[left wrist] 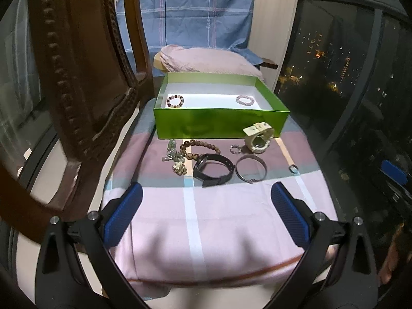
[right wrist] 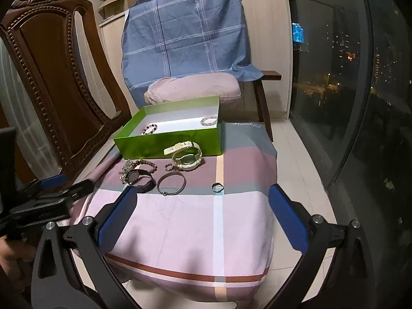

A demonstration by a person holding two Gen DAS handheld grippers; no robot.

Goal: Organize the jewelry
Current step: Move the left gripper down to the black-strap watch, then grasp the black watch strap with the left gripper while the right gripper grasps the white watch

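A green box [left wrist: 219, 125] [right wrist: 167, 145] sits at the far end of a cloth-covered table and holds a dark bead bracelet [left wrist: 175, 101] [right wrist: 150, 129] and a pink bead bracelet [left wrist: 245, 100] [right wrist: 209, 120]. In front of it lie a white watch [left wrist: 258, 137] [right wrist: 186, 157], a black watch [left wrist: 213, 170] [right wrist: 139, 177], a brown bead bracelet [left wrist: 198, 149], a metal bangle [left wrist: 251, 167] [right wrist: 171, 183], a small ring [left wrist: 293, 168] [right wrist: 217, 187] and a crystal piece [left wrist: 176, 159]. My left gripper [left wrist: 206, 213] and right gripper [right wrist: 203, 216] are both open and empty, short of the jewelry.
A carved wooden chair [left wrist: 77, 82] [right wrist: 59, 82] stands close on the left. A pink pillow [right wrist: 193, 87] and blue cloth [right wrist: 185, 33] lie behind the box. A dark window [right wrist: 360, 90] runs along the right. The left gripper's body shows in the right wrist view [right wrist: 41, 200].
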